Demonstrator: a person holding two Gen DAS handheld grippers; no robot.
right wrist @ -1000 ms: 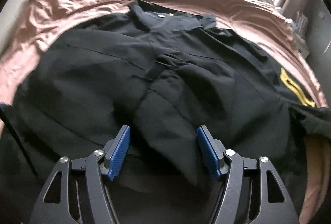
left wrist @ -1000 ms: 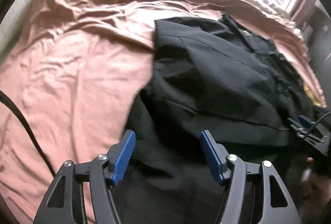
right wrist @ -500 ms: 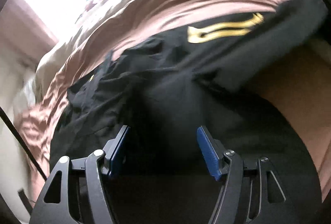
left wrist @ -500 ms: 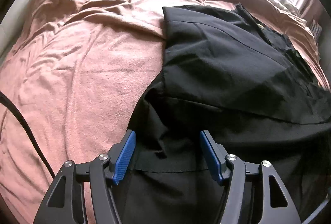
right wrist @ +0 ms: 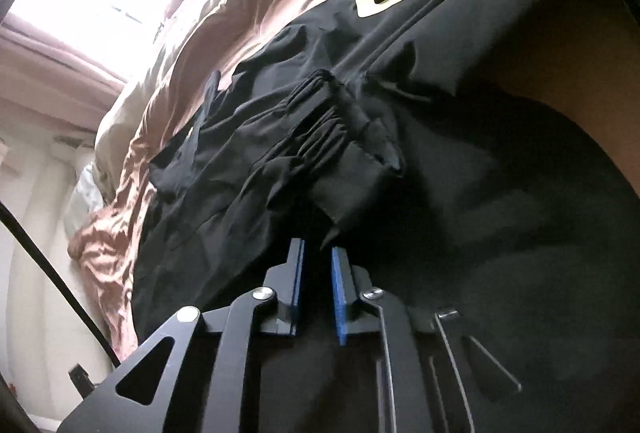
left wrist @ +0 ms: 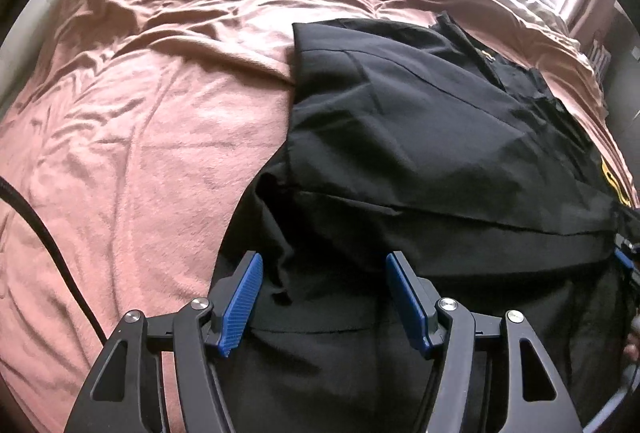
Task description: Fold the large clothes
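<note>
Right wrist: creased black jacket (right wrist: 460, 193), apparently between near-closed fingers (right wrist: 298, 281).

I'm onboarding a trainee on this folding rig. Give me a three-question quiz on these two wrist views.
1. True or false: the left tool is clamped on the black garment.
2. What does the right tool pinch? A) pink blanket B) black garment C) cable
3. Fill in: the garment lies on a ____ blanket.

Key: 1 false, its blue pads stand wide apart over the fabric. 2 B, pads nearly together on a fold below the gathered cuff. 3 pink.
</note>
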